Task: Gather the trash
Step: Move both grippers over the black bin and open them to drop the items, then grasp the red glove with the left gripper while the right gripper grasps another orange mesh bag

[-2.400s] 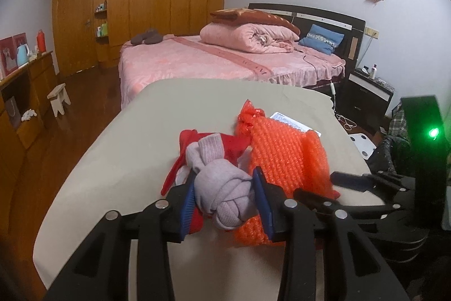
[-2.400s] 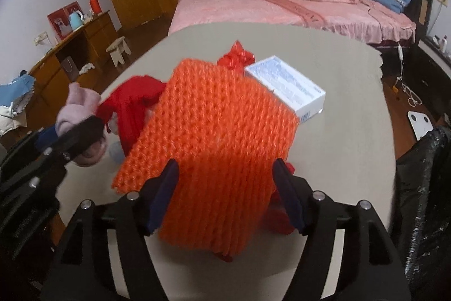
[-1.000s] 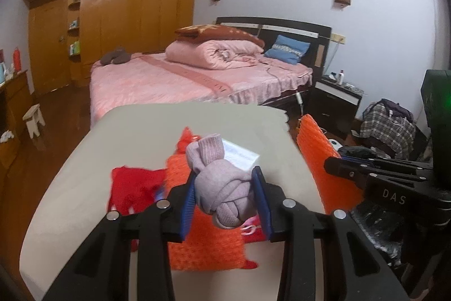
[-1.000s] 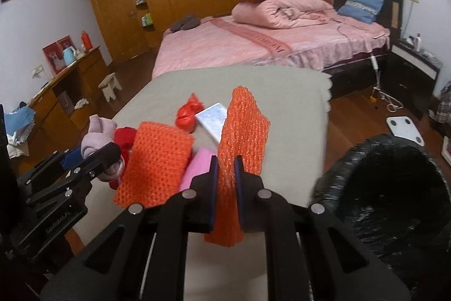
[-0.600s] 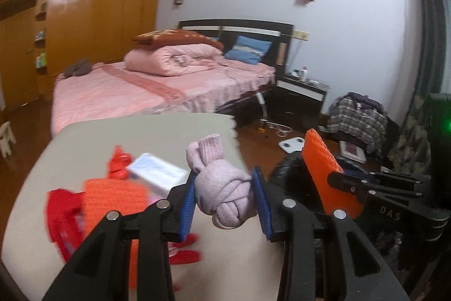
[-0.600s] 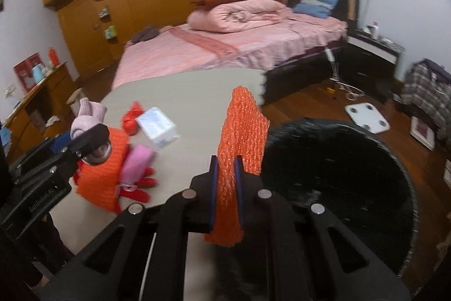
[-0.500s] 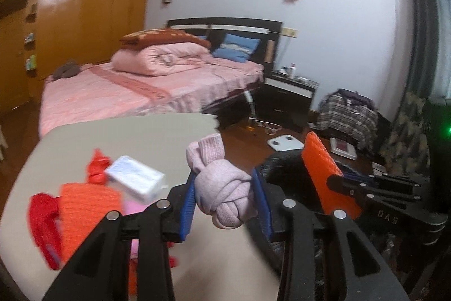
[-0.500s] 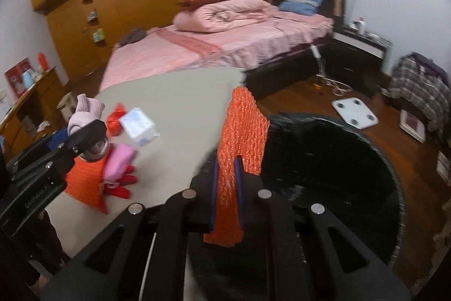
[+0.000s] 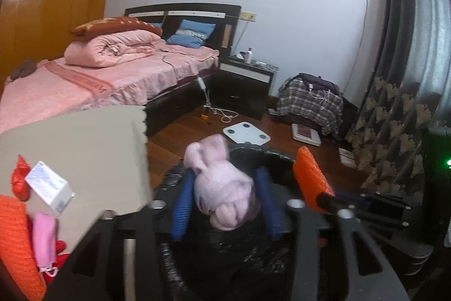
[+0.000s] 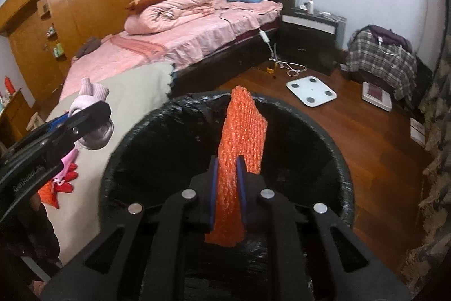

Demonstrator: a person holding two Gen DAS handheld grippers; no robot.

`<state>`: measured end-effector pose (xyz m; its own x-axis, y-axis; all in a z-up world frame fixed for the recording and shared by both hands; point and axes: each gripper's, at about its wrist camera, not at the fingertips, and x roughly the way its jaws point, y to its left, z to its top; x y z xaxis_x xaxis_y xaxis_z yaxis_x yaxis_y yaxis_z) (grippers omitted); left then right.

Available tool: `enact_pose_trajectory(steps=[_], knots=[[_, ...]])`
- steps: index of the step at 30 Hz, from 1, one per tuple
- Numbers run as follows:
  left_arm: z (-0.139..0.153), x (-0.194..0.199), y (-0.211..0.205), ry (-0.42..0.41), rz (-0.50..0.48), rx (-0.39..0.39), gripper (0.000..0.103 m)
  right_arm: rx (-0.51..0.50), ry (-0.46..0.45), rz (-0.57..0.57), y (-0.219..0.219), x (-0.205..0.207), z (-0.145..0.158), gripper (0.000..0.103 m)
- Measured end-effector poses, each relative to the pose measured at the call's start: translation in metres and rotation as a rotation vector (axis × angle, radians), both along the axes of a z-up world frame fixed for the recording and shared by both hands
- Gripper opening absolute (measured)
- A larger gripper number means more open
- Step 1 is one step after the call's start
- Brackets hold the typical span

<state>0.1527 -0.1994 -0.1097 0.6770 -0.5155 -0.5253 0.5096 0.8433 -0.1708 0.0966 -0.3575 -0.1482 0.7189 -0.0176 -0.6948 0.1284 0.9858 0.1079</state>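
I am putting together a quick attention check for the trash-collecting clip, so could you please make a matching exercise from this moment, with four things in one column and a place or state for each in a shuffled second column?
Things:
1. pink knotted sock
2. orange mesh sheet
3. white box
4. white bathroom scale

Places or states:
A. lying on the wooden floor
B. upright between the right gripper pads, over the black bin
C. resting on the beige table
D. between the opening left gripper fingers, above the bin

Pairs: 1-D, 2-B, 3-C, 4-A
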Motion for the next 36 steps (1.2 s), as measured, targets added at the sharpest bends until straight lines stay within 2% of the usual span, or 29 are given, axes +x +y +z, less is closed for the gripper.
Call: enact_pose_trajectory(steps=[1, 2, 3, 5, 7, 9, 18, 28, 36], knots=[[0.0, 0.0, 0.0, -0.002, 0.001, -0.002, 0.064, -0.003, 0.002, -0.009, -0.003, 0.001, 0.0, 0.033], [0.0, -0.001, 0.0, -0.004, 0.004, -0.001, 0.065, -0.008, 0.003, -0.024, -0.005, 0.0, -0.002, 0.048], [0.0, 0.0, 0.0, -0.005, 0.007, 0.002, 0.065, -0.009, -0.001, -0.03, -0.007, -0.001, -0.001, 0.052], [0.001, -0.003, 0.007, -0.018, 0.021, 0.011, 0.065, -0.017, -0.019, -0.042, -0.007, -0.003, 0.0, 0.069], [0.004, -0.008, 0.021, -0.036, 0.046, 0.028, 0.066, -0.032, -0.04, -0.04, -0.002, -0.004, 0.002, 0.081], [0.006, -0.013, 0.037, -0.055, 0.089, 0.052, 0.068, -0.044, -0.067, -0.027, 0.008, -0.003, 0.006, 0.087], [0.003, -0.039, 0.142, -0.077, 0.336, 0.159, 0.069, 0.006, -0.095, 0.172, 0.104, 0.021, 0.008, 0.09], [-0.001, -0.053, 0.248, -0.053, 0.539, 0.186, 0.069, 0.036, -0.102, 0.381, 0.216, 0.049, 0.013, 0.09], [-0.01, -0.059, 0.301, -0.031, 0.624, 0.179, 0.069, 0.042, -0.053, 0.489, 0.279, 0.062, 0.001, 0.078]])
